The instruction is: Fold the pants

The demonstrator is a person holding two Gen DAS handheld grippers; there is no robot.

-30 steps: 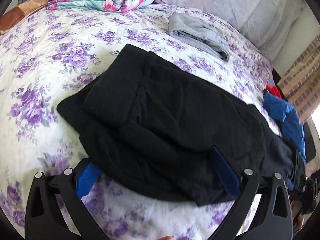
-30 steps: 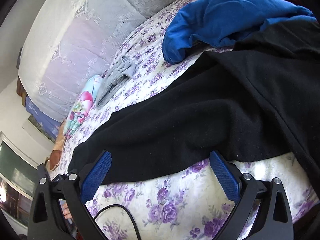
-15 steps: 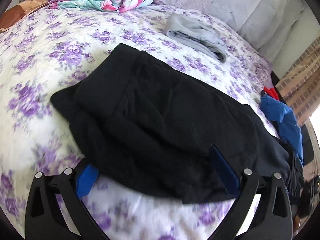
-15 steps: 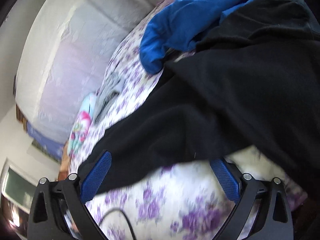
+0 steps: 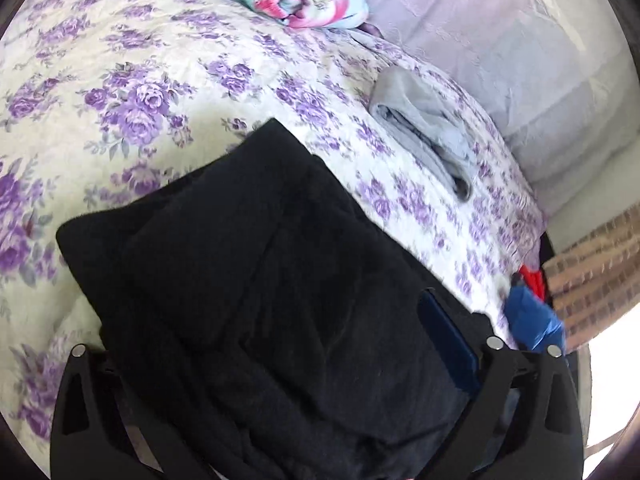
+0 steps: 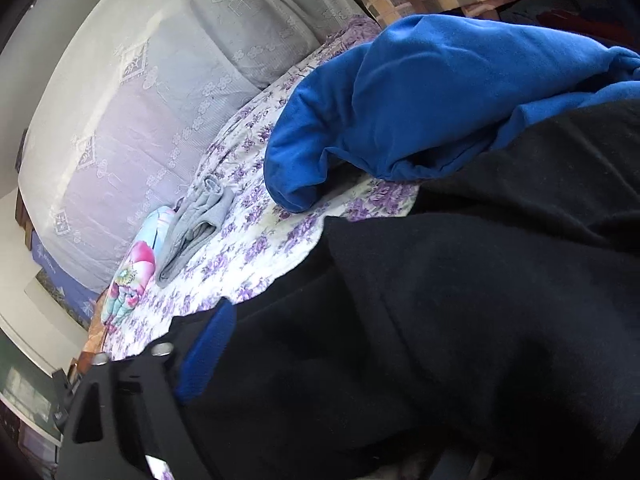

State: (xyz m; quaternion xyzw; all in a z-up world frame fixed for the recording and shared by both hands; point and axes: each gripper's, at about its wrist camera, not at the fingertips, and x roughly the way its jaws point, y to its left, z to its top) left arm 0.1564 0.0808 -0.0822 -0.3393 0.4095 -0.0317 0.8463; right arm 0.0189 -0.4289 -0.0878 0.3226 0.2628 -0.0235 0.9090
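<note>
Bright daylight, blown-out glare lower right, fisheye-curved dark edges.

A bed [image 5: 168, 80] in purple-flowered bedding stands against a pale wall [image 6: 60, 92], lit by bright daylight.

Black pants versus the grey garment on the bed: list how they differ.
Colour: the black pants are dark and fuzzy; the grey garment is pale and smoother.
Size: the black pants cover far more of the bedspread than the grey garment.
Place: the black pants lie between the gripper fingers; the grey garment lies apart, nearer the pillows.
Both lie folded on the floral bedspread.
</note>
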